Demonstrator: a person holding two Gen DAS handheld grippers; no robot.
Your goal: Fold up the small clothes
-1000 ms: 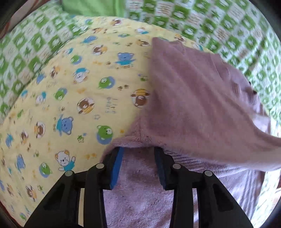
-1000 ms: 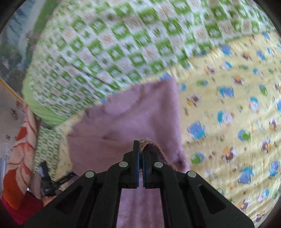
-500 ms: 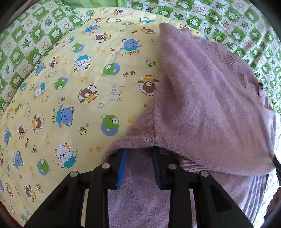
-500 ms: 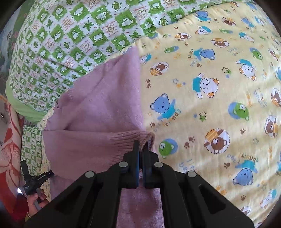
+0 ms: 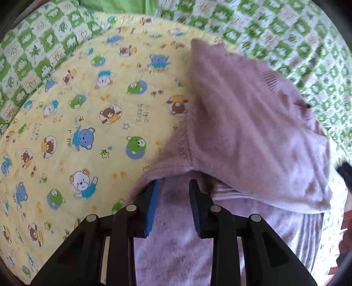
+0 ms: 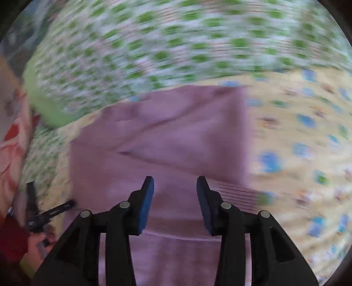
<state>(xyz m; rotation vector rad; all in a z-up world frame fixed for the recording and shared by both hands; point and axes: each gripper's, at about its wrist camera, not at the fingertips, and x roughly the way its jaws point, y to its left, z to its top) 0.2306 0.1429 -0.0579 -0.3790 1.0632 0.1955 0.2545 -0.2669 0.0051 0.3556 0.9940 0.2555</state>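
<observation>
Two grippers work one sweater (image 5: 253, 132) — it lies half-folded on the bear quilt (image 5: 88, 132), at three o'clock. Right gripper (image 6: 175, 182): jaws opening, nothing between. Left gripper (image 5: 173, 184): jaws opening under the flap. Best withdraw low — don't drag the fold.

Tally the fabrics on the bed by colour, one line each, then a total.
Purple sweater: 1
Yellow bear-print blanket: 1
Green-and-white checked quilt: 1
Plain green cloth: 1
Total: 4
</observation>
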